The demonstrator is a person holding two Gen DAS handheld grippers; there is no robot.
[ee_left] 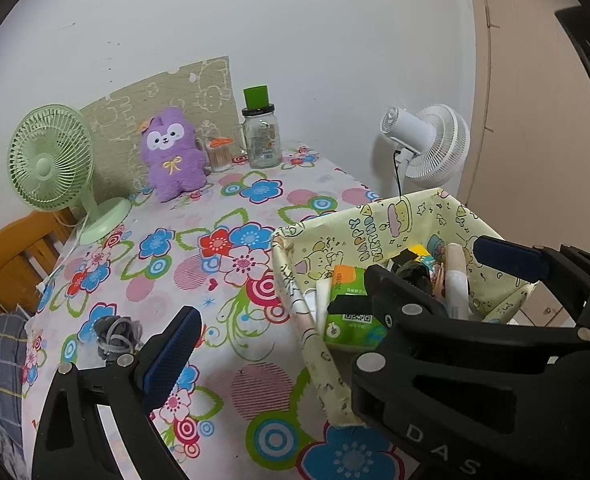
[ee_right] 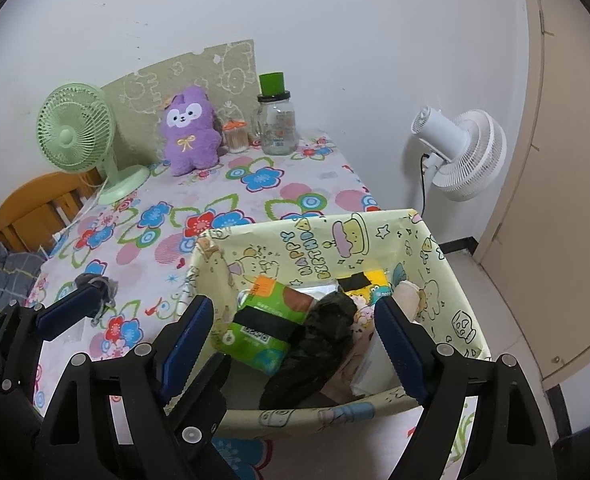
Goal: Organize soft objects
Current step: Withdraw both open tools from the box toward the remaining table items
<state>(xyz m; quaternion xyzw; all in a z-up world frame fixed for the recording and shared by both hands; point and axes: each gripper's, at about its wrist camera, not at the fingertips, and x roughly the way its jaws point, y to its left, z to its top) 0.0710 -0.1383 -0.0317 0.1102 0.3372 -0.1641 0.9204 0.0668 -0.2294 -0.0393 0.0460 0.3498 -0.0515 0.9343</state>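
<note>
The box [ee_right: 447,256], wrapped in pale yellow cartoon paper, stands at the near right corner of the table [ee_right: 295,192] and serves as the collection bin. It already holds a green tissue pack [ee_right: 255,320], a dark crumpled cloth [ee_right: 323,332] lying partly over the pack, and some pale soft items at its right side that are too jumbled to name. Its open top faces upward, so items can be dropped in from above.

Two soft objects are outside the box. A small grey pouch [ee_left: 115,334] with a drawstring lies near the table's left front edge. A purple plush toy [ee_left: 173,154] sits upright at the back, leaning toward a patterned board [ee_left: 167,92] against the wall.

The right gripper [ee_right: 295,336] hovers over the box with its jaws spread wide and nothing between them. The left gripper [ee_left: 335,292] is likewise open and empty; one finger [ee_left: 171,350] is just beside the pouch, the other over the box.

Judgement: the pouch is the likely next pick, being nearest the left gripper.

Non-task items stand at the back: a green fan [ee_left: 51,156], a glass jar [ee_left: 261,136] with a green lid, and a small swab container [ee_left: 220,154]. A white fan [ee_left: 427,140] stands beyond the table's right edge.
</note>
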